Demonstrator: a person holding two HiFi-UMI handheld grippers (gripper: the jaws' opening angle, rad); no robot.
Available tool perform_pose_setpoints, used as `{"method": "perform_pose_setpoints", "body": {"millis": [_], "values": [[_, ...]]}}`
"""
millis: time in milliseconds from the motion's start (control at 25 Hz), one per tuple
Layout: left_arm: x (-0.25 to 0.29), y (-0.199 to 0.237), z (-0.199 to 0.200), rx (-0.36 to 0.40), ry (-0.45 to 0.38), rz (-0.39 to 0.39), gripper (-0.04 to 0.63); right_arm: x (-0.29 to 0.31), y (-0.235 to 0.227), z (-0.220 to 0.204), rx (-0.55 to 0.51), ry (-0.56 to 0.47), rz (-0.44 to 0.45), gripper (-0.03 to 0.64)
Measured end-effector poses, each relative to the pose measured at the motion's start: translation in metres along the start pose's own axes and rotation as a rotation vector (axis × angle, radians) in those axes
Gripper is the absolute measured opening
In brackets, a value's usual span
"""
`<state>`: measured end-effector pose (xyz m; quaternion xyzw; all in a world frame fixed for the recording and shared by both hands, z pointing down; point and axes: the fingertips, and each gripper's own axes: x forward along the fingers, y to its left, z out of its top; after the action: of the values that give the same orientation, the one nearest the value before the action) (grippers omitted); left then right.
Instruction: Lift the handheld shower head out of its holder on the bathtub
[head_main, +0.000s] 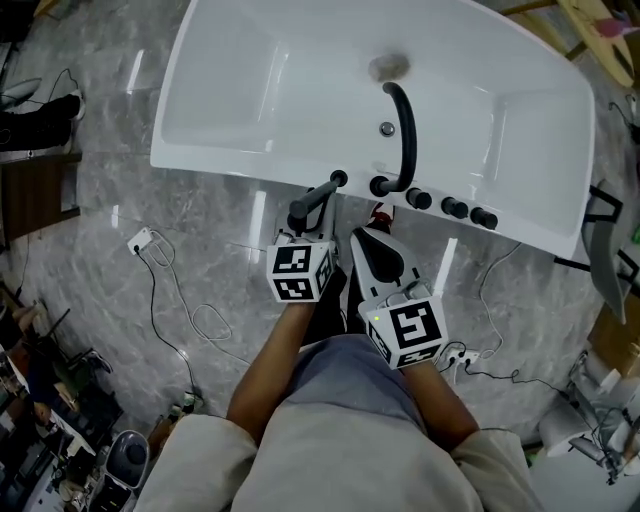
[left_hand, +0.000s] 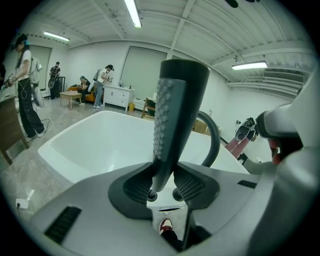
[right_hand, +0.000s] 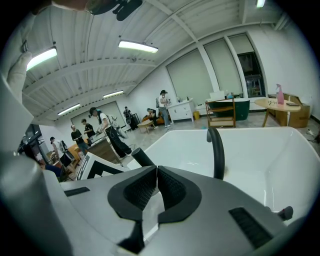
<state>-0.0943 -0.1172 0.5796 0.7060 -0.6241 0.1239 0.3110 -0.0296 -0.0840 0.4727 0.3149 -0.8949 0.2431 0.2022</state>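
A grey marble floor (head_main: 120, 280) carries a white bathtub (head_main: 240, 90), and the gripper views show an open hall behind it with people well away at their own benches. The shower head (head_main: 318, 198) is in the left hand-held gripper (head_main: 299, 220), at the near rim of the tub just left of the black spout (head_main: 405, 130). Seen from the left gripper view, the shower head (left_hand: 175, 115) rises upright out of the left hand-held gripper (left_hand: 164, 176), whose ribbed pads (left_hand: 192, 187) are clenched on its narrow lower end, with the nubbed face turned to the left. I cannot tell which fitting on the rim is its holder. The lower tip looks clear of the tub edge, so I judge that the lift is under way or nearly done. The next move calls for a steady upward draw with the grip kept firm. No hose is visible, though one may trail out of view. The right hand-held gripper (head_main: 362, 238) waits beside it over the floor. In its own view the right hand-held gripper (right_hand: 157, 181) has its jaws pressed together with nothing between them. A row of black knobs (head_main: 455, 208) lines the rim to the right of the spout. The bathtub holds nothing: no water or loose objects, only its drain (head_main: 388, 68) at the far side.
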Motion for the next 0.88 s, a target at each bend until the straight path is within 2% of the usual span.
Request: {"method": "perform_pose_setpoints", "body": {"millis": [320,880], "values": [[-0.033,-0.010,0.031,-0.019,-0.035,-0.047,0.140,-0.014,0.012,0.020,-0.019,-0.041,-0.017,0.020],[-0.085,-0.030,0.086,0.086,-0.112,-0.149,0.140,-0.045,0.036,0.068,-0.071,-0.165,-0.061,0.020]]}}
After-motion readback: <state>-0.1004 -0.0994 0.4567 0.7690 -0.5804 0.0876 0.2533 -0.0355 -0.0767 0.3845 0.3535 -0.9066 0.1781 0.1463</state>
